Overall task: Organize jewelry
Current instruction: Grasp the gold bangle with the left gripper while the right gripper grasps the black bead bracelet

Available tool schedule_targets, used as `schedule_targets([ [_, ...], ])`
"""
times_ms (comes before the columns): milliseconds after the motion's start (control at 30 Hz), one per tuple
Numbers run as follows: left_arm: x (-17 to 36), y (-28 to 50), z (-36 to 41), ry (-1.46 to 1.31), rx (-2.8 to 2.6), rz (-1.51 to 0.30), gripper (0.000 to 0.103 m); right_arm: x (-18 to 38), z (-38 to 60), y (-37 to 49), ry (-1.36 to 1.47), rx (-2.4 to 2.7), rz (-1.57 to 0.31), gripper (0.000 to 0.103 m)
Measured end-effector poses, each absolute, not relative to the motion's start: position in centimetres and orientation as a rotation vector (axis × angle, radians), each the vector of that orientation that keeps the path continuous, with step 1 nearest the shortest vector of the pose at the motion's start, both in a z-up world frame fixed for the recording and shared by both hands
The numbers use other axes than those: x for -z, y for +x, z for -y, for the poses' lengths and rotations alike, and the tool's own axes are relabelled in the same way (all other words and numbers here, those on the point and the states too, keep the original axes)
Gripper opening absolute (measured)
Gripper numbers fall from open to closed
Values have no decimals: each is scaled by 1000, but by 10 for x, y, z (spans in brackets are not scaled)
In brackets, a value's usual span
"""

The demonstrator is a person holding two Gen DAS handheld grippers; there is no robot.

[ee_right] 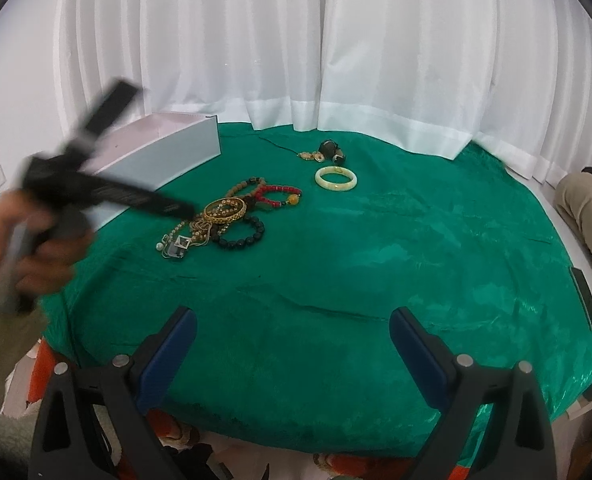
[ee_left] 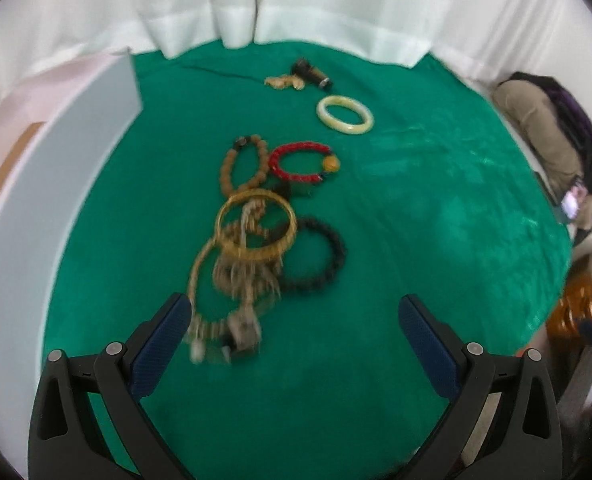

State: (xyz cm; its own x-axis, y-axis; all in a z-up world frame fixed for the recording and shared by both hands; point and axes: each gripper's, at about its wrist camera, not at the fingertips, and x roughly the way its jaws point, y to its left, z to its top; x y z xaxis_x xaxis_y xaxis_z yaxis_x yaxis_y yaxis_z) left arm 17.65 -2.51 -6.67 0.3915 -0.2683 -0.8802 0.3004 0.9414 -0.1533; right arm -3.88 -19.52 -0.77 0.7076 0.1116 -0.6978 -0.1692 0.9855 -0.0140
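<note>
Left gripper (ee_left: 292, 316) spread wide, empty, above tangled gold chain necklace (ee_left: 232, 280) at frame centre. Right gripper (ee_right: 292, 330) likewise spread, idle. Recommend pinching one strand clear of gold bangle (ee_left: 256, 226).

White pleated curtains (ee_right: 296, 60) hang behind a table draped in green cloth (ee_right: 375, 260).

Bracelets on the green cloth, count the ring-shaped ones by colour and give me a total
Pale jade bangle: 1
Red beaded bracelet: 1
Brown beaded bracelet: 1
Gold bangle: 1
Black beaded bracelet: 1
Total: 5
The tangled chains beside them are too blurred to count.
</note>
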Motion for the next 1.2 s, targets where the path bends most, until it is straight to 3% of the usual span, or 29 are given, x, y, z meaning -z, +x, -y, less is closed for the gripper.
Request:
schedule_targets([
  [300,109,242,39,63,299,-1173,101,7,210,-41,-34,-136,-778,99],
  [333,111,243,39,68,294,-1179,99,8,211,-41,-25,-140,-784,99],
  [433,118,250,40,84,290,-1208,70,10,211,-39,-20,-154,-794,99],
  [700,106,242,34,53,294,-1169,71,10,205,-41,-39,-167,-790,99],
  [1000,52,223,-4,-65,285,-1081,71,9,211,-38,-19,-170,-783,99],
  [1200,30,201,-43,-118,229,-1041,71,22,201,20,-82,-335,-839,99],
])
